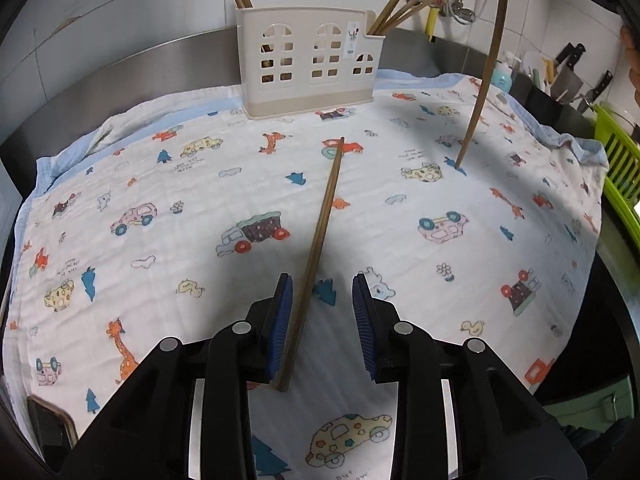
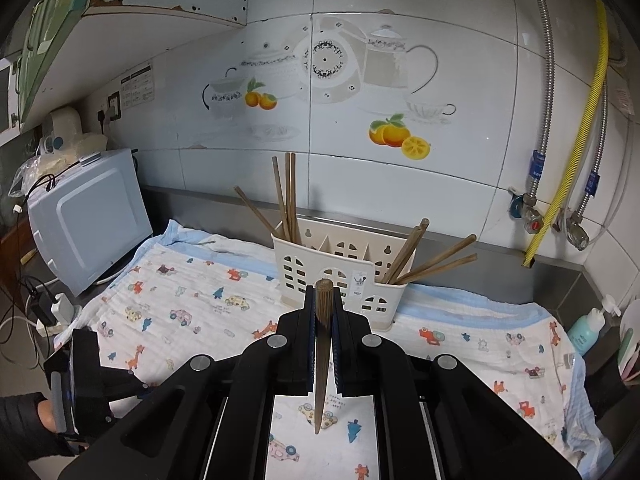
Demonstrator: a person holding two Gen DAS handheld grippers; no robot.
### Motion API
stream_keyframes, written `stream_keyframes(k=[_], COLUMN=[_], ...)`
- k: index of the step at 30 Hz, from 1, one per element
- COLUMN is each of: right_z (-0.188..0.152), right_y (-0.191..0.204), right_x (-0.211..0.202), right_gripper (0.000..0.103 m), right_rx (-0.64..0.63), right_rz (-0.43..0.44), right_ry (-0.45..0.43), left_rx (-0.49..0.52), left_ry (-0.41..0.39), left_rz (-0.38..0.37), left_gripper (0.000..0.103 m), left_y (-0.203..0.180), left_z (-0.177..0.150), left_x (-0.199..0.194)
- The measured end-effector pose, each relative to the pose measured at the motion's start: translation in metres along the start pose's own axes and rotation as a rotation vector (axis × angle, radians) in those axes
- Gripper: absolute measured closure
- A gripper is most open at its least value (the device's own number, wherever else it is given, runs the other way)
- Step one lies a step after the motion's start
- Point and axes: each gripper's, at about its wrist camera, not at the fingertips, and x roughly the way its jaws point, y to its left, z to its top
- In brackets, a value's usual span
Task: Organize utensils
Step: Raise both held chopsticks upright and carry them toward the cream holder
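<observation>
A cream utensil holder (image 1: 308, 60) stands at the back of a cartoon-print cloth (image 1: 160, 184), with several brown chopsticks in its left and right compartments; it also shows in the right wrist view (image 2: 340, 276). A brown chopstick (image 1: 320, 232) lies on the cloth, its near end between the open fingers of my left gripper (image 1: 322, 292), against the left pad. My right gripper (image 2: 324, 296) is shut on another chopstick (image 2: 323, 320), held upright with its tip near the cloth; this chopstick also shows in the left wrist view (image 1: 486, 80).
A microwave (image 2: 88, 220) stands left of the cloth. A soap bottle (image 2: 588, 328) and knives (image 1: 568, 68) are at the right, with a green rack (image 1: 620, 160). Pipes and a yellow hose (image 2: 576, 128) run down the tiled wall. The left gripper's body shows in the right wrist view (image 2: 88, 380).
</observation>
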Motion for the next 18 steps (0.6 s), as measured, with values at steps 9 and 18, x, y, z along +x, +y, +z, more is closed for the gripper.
stream_keyframes(k=[9,18], right_z=[0.002,0.003], right_y=[0.0,0.001], right_x=[0.0,0.0], right_gripper=[0.096,0.096], right_rx=[-0.001,-0.004], right_rz=[0.003,0.007], right_ry=[-0.004,-0.006], left_rx=[0.009,0.027], left_ry=[0.079,0.095], left_rz=[0.005,0.039], left_gripper=[0.087,0.095], left_y=[0.006,0.004], left_z=[-0.004,-0.007], left_x=[0.015,0.018])
